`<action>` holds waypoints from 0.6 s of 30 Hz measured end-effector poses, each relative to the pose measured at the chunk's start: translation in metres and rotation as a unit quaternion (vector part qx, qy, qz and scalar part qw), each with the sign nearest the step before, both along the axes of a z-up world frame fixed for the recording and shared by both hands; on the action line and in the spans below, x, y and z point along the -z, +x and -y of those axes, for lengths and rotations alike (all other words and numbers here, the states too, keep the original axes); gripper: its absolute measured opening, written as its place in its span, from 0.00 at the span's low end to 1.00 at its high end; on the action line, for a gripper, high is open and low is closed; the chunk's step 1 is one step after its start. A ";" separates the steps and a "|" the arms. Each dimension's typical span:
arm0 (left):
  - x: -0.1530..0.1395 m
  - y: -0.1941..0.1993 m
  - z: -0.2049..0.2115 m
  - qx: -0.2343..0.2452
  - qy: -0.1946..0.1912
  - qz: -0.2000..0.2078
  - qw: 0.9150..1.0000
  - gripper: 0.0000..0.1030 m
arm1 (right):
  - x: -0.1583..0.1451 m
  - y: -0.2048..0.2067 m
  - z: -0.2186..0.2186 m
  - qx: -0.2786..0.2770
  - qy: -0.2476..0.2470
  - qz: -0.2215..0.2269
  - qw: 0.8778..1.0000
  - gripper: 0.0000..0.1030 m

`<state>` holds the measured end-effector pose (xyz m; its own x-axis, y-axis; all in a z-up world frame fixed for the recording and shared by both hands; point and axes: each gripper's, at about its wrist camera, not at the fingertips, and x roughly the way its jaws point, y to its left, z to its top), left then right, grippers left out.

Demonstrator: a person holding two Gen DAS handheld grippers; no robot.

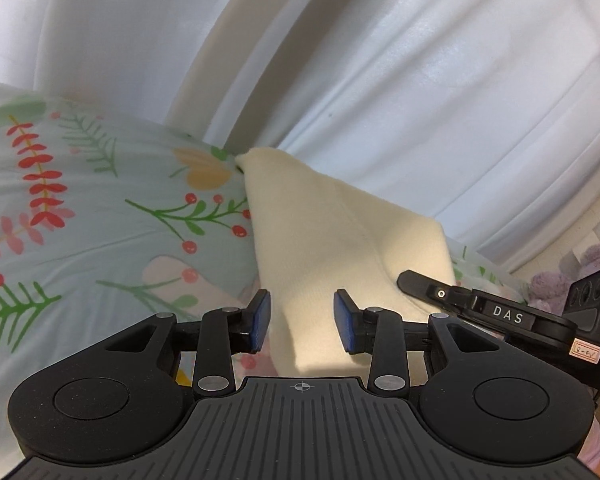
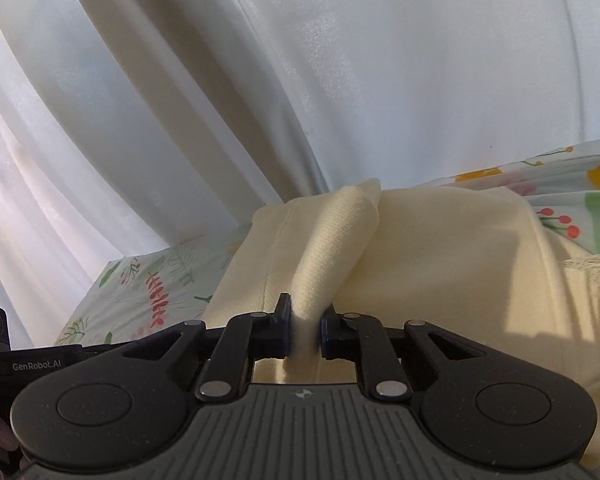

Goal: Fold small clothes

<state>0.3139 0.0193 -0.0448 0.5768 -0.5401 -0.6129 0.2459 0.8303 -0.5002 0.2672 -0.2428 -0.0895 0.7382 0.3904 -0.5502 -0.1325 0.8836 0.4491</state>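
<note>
Left wrist view: the left gripper point(image 1: 302, 322) stands part open, its blue pads point(image 1: 260, 320) flanking a fold of the cream knitted garment point(image 1: 320, 232); whether they press the cloth is hard to tell. The garment runs forward from the jaws over the floral-printed bedsheet point(image 1: 80, 208), its long axis pointing away toward the white curtain point(image 1: 420, 100). The right gripper point(image 1: 412, 280) reaches in from the right, touching the garment's near edge.

Right wrist view: the right gripper point(image 2: 304, 334) is closed tight on a raised ribbed strip of the garment point(image 2: 440, 248), whose bulk lies ahead and rightward.
</note>
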 end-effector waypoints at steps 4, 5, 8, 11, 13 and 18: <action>0.011 0.006 0.024 0.030 0.004 -0.021 0.999 0.36 | 0.005 -0.009 0.024 0.035 -0.035 -0.014 0.999 0.12; 0.015 0.007 0.030 0.039 0.004 -0.029 0.999 0.34 | 0.010 -0.010 0.033 0.043 -0.030 -0.030 0.998 0.12; 0.019 0.009 0.043 0.042 0.025 -0.021 0.999 0.37 | 0.022 -0.010 0.052 0.046 0.010 -0.053 0.997 0.16; 0.021 0.014 0.044 0.041 0.023 -0.027 0.998 0.37 | 0.030 -0.009 0.069 0.055 0.086 -0.070 0.992 0.31; 0.021 0.012 0.043 0.044 0.025 -0.028 0.998 0.37 | 0.034 -0.005 0.076 0.050 0.134 -0.076 0.987 0.40; 0.013 0.011 0.048 0.036 0.037 -0.028 0.998 0.41 | 0.025 0.010 0.052 0.044 0.075 -0.077 0.993 0.15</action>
<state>0.3251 -0.0283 -0.0573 0.5008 -0.5310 -0.6836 0.2801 0.8467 -0.4525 0.2775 -0.2951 -0.1143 0.6849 0.4131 -0.6002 0.0237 0.8107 0.5850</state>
